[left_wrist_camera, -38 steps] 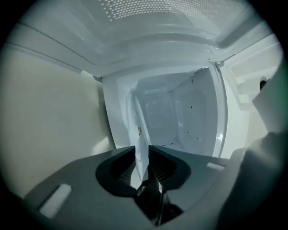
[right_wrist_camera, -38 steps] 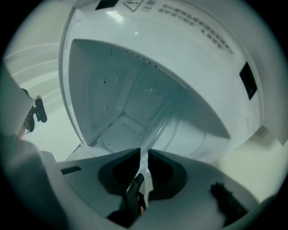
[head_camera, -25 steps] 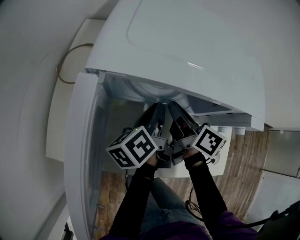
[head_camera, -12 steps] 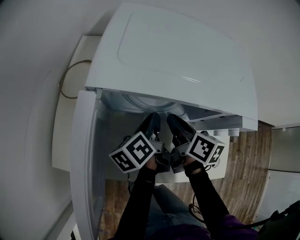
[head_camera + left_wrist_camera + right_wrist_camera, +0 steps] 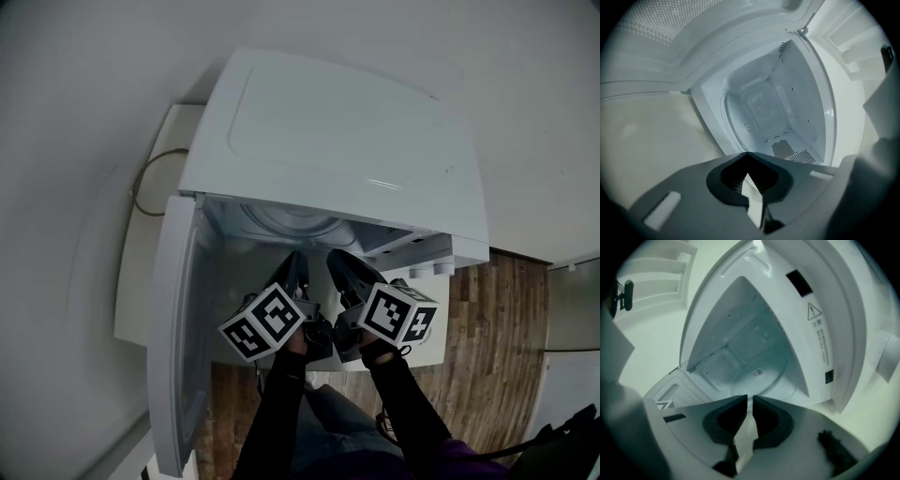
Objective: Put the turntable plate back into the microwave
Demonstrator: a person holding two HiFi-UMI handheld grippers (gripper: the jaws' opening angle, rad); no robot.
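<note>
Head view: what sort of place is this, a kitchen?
Likely a kitchen corner in a home, though little of it shows. A white microwave stands with its door open on a white counter against a plain wall, and a wood-plank floor lies below.

**Left gripper view.** Left gripper (image 5: 746, 154), foreground: jaws have just closed, tips meeting, nothing btwn them. Beyond, w/ the scene rolled sideways: white microwave (image 5: 824, 108), door (image 5: 656, 28) swung open, its perforated screen at top left. Cavity lies straight ahead of the tips. Turntable plate (image 5: 737, 119), clear glass, lies flat on the cavity floor, which runs down the left side; rim arc distinct, centre faint. Square cover patch (image 5: 783, 149) & vent holes (image 5: 805, 157) on side wall, just above the jaws.
</note>
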